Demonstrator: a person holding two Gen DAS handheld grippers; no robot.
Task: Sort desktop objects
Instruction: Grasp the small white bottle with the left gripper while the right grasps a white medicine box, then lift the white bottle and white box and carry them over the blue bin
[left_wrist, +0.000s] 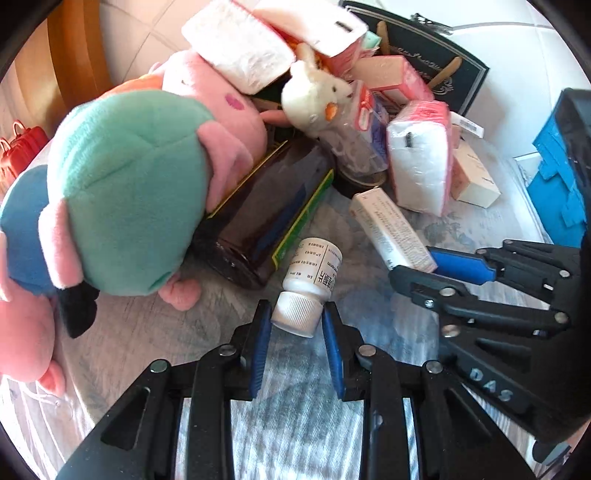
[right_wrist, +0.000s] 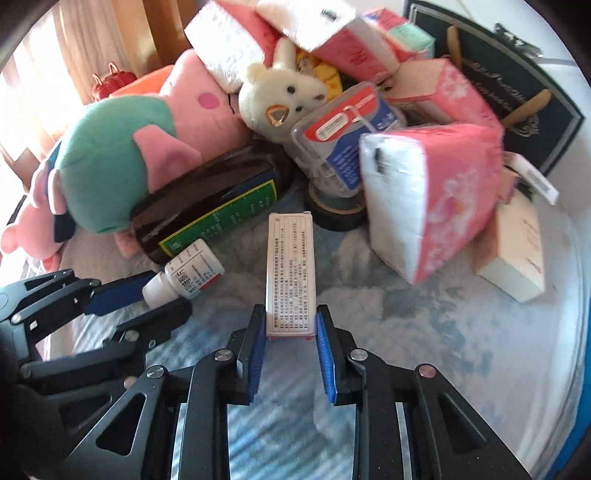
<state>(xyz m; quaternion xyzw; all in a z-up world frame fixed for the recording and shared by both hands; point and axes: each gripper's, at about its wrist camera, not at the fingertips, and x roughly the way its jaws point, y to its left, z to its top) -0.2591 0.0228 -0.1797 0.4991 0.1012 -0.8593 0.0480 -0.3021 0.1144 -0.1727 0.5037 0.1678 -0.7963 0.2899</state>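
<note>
Strong daylight floods in from my far left, washing out the curtain (right_wrist: 55, 55) and laying striped shadows on the cloth (right_wrist: 280, 424) beneath my jaws. Ahead of them the pink tissue packs (right_wrist: 432, 195) smear with motion blur. Fisheye bending curves everything toward black corners.
</note>
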